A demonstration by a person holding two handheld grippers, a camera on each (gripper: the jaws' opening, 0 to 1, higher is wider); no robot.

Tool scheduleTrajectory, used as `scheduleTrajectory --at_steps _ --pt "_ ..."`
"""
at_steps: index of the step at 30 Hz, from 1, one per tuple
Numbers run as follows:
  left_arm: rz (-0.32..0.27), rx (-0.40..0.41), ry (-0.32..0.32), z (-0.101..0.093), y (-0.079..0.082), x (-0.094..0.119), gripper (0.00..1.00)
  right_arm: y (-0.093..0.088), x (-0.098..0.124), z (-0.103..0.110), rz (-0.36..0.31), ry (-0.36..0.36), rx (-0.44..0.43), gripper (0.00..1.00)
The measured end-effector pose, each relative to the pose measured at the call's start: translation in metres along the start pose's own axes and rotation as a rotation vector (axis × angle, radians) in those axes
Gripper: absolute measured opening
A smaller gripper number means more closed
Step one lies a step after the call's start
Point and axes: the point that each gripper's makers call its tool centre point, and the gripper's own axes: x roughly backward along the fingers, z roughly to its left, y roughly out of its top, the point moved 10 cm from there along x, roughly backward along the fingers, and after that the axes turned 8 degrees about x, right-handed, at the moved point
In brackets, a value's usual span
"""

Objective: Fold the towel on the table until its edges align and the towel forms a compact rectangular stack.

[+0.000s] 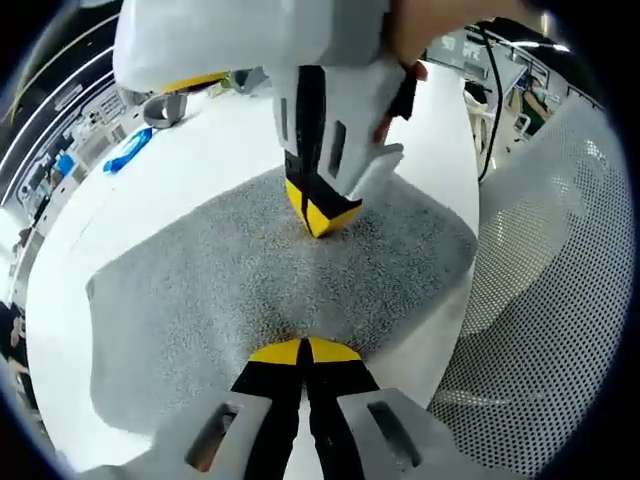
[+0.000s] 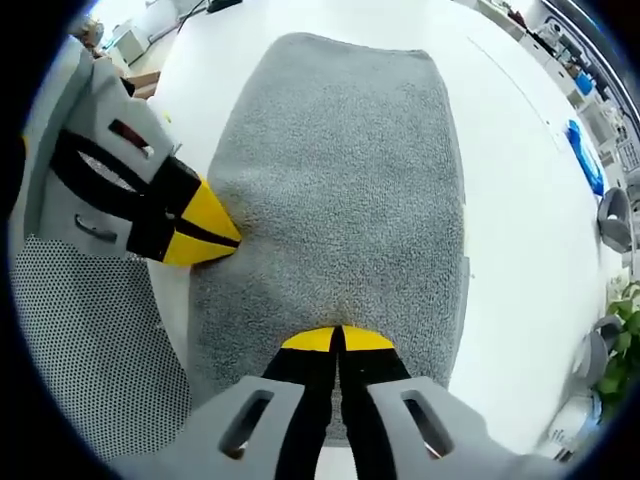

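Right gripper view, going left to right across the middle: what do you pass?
Perforated chair → left gripper, jaws closed on the towel's edge → grey towel → bare white table → blue object.

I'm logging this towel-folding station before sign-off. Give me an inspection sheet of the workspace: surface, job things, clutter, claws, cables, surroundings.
Surface: white table, bare around the towel.
Job's things: grey towel lying flat, apparently already doubled; edges roughly aligned.
Clutter: blue object and tape roll at the far table edge.
Claws: left claw shut on the towel edge; right claw shut on the towel edge.
Cables: black cable hanging beyond the table.
Surroundings: perforated white chair beside the table; a plant nearby.
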Motion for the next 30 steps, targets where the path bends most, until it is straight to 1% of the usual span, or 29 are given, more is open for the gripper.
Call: scheduleTrajectory --at_steps 3,9,12,16,20,23,25,26,29,30 --pt "-0.013 0.046 -0.001 0.001 -0.002 0.000 0.01 0.000 0.001 0.003 0.007 -0.028 0.012 0.00" --pt "-0.008 0.075 0.004 0.005 -0.004 0.002 0.01 0.000 0.001 0.014 0.023 -0.043 0.028 0.00" --pt "-0.012 0.082 0.012 0.005 -0.005 0.002 0.01 -0.002 0.002 0.017 0.018 -0.047 0.040 0.00" --pt "-0.010 0.095 0.011 0.007 -0.006 0.002 0.01 -0.005 0.002 0.017 0.003 -0.038 0.004 0.00" --pt "-0.014 0.117 0.008 0.009 -0.006 0.002 0.01 -0.009 0.003 0.016 -0.042 -0.006 -0.072 0.00" --pt "-0.006 0.164 0.010 0.012 -0.006 0.002 0.01 -0.013 0.003 0.017 -0.086 0.024 -0.120 0.00" --pt "0.005 0.170 0.008 0.014 -0.005 0.002 0.01 -0.017 0.003 0.018 -0.122 0.043 -0.149 0.00" --pt "0.008 0.177 0.011 0.016 -0.005 0.002 0.01 -0.019 0.003 0.019 -0.147 0.054 -0.147 0.00" --pt "0.006 0.178 0.010 0.018 -0.007 0.003 0.01 -0.024 0.002 0.022 -0.212 0.088 -0.180 0.00" --pt "0.005 0.182 0.009 0.019 -0.007 0.003 0.01 -0.026 0.002 0.023 -0.239 0.111 -0.200 0.00"
